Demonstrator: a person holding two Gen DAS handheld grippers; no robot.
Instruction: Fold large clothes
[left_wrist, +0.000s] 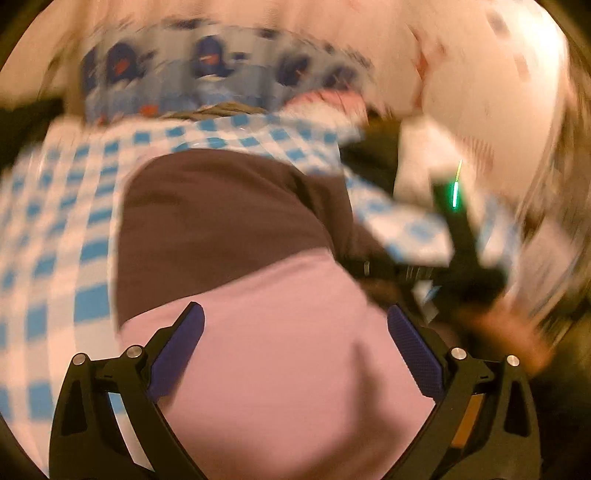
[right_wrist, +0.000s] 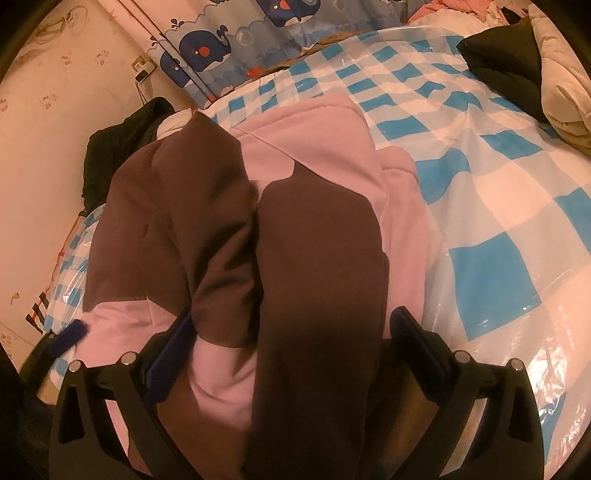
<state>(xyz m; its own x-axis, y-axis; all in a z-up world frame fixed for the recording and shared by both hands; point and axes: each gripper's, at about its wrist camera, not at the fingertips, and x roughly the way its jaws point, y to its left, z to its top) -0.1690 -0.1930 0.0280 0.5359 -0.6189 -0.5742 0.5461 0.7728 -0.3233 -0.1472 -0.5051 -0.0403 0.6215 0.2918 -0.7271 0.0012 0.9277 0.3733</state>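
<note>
Pink-and-brown hoodie (right_wrist: 266, 229) lies bunched on the blue-checked bed cover (right_wrist: 480, 177). Right gripper (right_wrist: 295, 354) jaws spread around a brown fold. Left gripper (left_wrist: 295, 347) jaws open over pink fabric.

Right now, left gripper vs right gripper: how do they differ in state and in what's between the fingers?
The left gripper is open over flat pink fabric of the pink-and-brown garment; the right gripper is open with bunched brown folds rising between its fingers. The left wrist view is motion-blurred; the right wrist view is sharp. Neither plainly clamps cloth. Both are over the same garment on the blue-checked cover.
</note>
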